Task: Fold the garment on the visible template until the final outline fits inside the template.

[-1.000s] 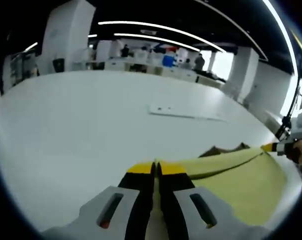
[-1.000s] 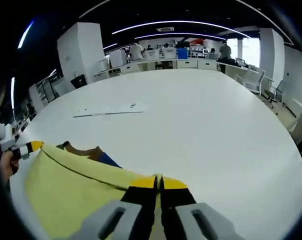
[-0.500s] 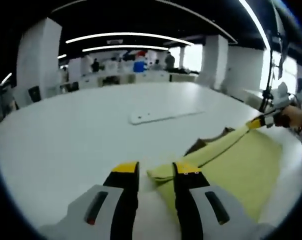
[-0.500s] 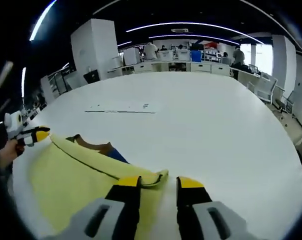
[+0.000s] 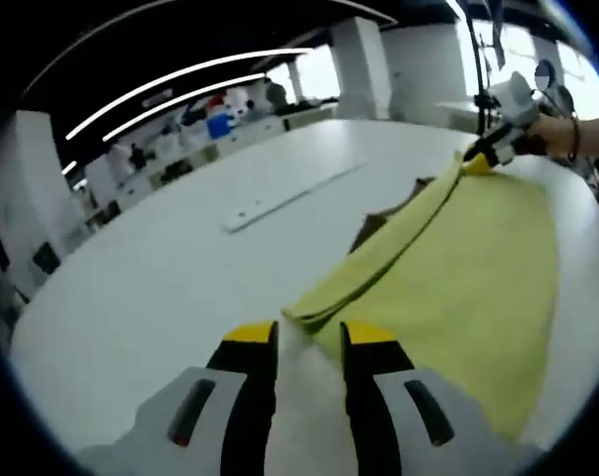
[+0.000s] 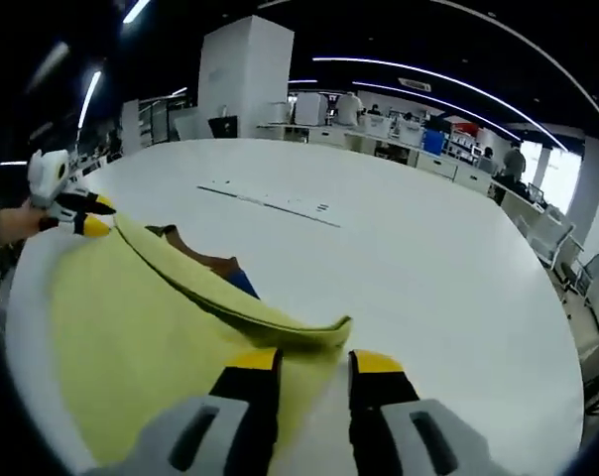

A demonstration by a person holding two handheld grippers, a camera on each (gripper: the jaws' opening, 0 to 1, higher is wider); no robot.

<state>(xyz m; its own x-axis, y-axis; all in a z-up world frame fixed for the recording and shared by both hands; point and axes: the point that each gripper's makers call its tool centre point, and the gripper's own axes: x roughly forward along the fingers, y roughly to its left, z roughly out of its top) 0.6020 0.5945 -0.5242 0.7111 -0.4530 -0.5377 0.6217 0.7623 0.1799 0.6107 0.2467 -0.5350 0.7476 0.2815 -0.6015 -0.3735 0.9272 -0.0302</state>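
A yellow garment (image 5: 458,268) lies on the white table (image 5: 131,288), its upper layer folded over into a long rolled edge. My left gripper (image 5: 307,342) stands open just short of that edge's near end, nothing between its jaws. In the right gripper view the same yellow garment (image 6: 131,317) spreads to the left, with brown (image 6: 205,260) and blue (image 6: 245,286) cloth peeking from under the fold. My right gripper (image 6: 314,367) is open at the fold's other end. Each gripper appears in the other's view: the right one (image 5: 490,157) and the left one (image 6: 89,213), both held by a hand.
A flat white strip (image 5: 290,193) with small marks lies further out on the table, also seen as a strip (image 6: 270,201) in the right gripper view. Bare table (image 6: 428,258) stretches beyond the garment. Desks, pillars and people stand far behind.
Both grippers were shut on the yellow fold a second ago; both have opened and let it go. The fold now rests on the garment. Both cameras have rolled and shifted.
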